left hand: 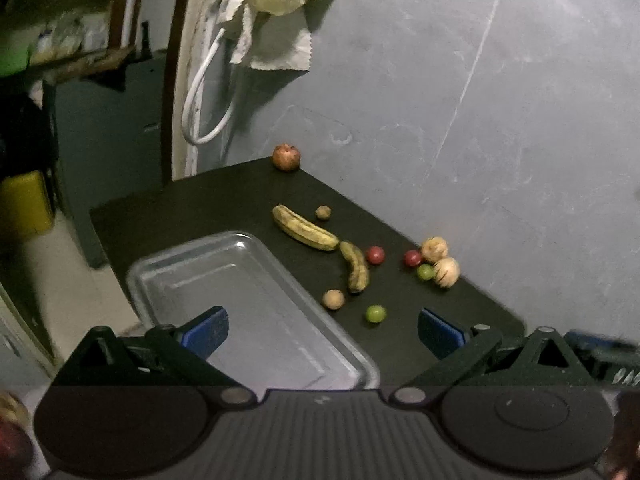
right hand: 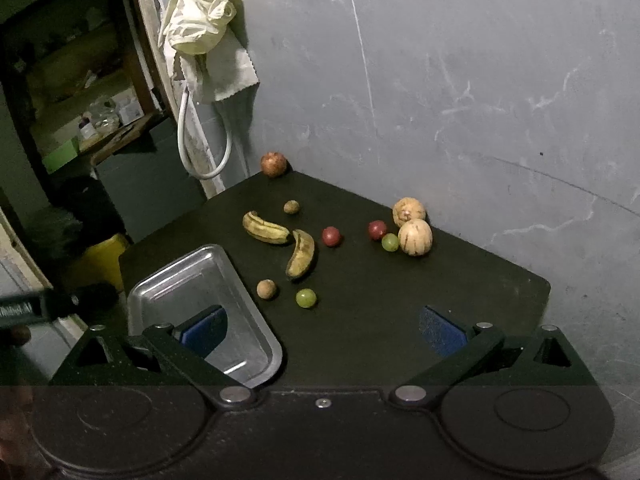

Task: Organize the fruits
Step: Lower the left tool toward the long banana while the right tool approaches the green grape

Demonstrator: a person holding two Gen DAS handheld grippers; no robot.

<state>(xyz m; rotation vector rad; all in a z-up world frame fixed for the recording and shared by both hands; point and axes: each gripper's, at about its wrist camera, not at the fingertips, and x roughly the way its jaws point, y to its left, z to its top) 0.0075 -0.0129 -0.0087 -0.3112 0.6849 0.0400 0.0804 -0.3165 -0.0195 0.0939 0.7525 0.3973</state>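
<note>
White lettering runs along a dark bar at the left edge of the right wrist view. It is too blurred to read. Nothing else carries text.

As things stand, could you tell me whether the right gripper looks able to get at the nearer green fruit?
Probably yes. The right gripper is open and empty, and the green fruit lies on bare table just ahead of its fingers, apart from the brown fruit and the tray.
</note>
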